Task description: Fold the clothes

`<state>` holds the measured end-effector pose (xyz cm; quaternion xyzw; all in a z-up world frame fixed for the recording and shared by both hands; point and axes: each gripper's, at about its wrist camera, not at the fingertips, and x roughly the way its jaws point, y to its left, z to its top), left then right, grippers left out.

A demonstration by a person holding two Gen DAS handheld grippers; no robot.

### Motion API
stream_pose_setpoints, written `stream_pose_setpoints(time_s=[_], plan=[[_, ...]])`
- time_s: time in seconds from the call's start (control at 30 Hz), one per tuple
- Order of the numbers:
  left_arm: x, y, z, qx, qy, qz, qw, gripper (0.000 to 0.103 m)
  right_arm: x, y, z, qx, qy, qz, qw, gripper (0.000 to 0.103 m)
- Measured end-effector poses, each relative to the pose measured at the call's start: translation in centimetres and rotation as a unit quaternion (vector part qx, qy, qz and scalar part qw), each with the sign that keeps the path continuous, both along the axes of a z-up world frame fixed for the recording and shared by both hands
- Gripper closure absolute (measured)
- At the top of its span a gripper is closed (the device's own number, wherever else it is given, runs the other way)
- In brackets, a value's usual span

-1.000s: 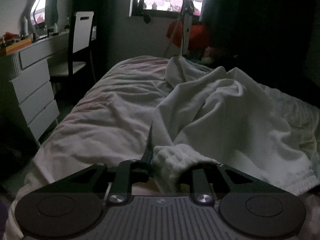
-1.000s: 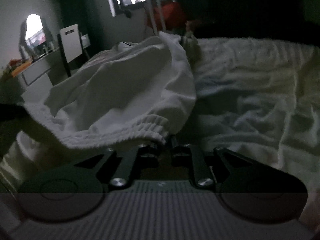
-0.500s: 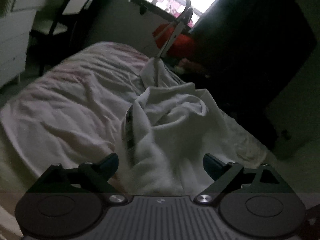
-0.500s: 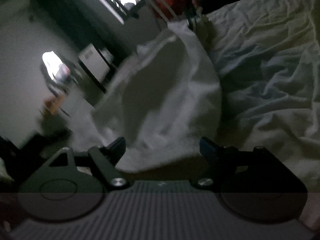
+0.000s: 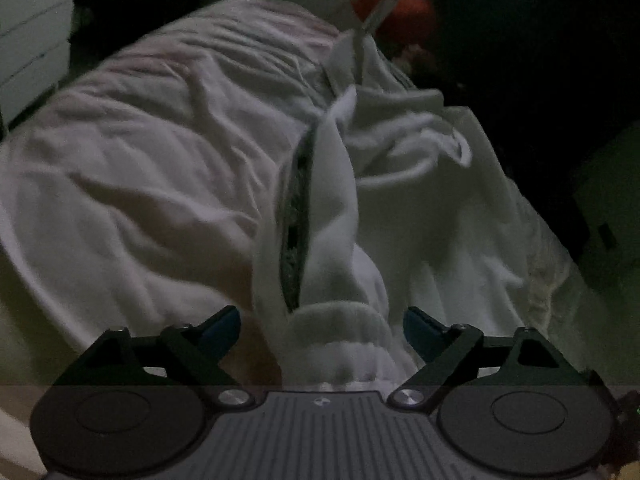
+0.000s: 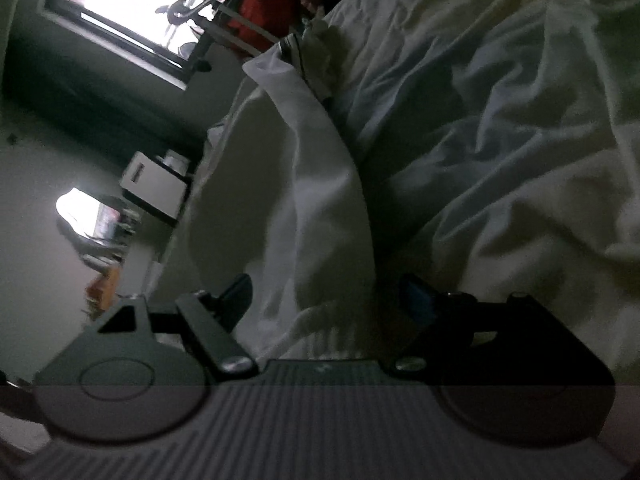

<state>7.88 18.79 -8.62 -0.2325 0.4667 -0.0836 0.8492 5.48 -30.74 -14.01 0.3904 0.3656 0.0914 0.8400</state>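
Released a second ago: left gripper (image 5: 322, 330) spread but closing slightly around the white garment's ribbed hem (image 5: 340, 332), untouched by either pad. Right gripper (image 6: 326, 296) spread, hem edge slack between. Garment dropped on the bed (image 5: 140, 160), ready for regrasping.

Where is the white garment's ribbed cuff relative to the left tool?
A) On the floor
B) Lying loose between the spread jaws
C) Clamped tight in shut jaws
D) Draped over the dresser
B: the ribbed cuff lies on the bed, untouched between the left tool's spread jaws.
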Motion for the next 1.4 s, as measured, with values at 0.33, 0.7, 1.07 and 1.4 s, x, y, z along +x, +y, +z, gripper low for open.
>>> stream_pose_setpoints(time_s=[0.33,0.7,1.07,1.4], plan=[[0.0,0.3,-0.4,0.016,-0.008,0.018,0.9997,0.08,1.1,0.9,-1.7,0.001,-0.002,0.007,1.0,0.063],[2.2,3.8,5.6,0.048,-0.133,0.1,0.9849,0.088,-3.1,7.4,0.3,0.111,-0.02,0.05,0.992,0.082],[15.5,14.3,15.7,0.205,-0.205,0.173,0.9413,0.088,6.4,27.6,3.3,0.21,-0.051,0.168,0.962,0.084],[28.7,17.9,6.4,0.242,-0.137,0.194,0.9407,0.087,14.8,35.3,-2.2,0.183,0.026,0.211,0.96,0.082]])
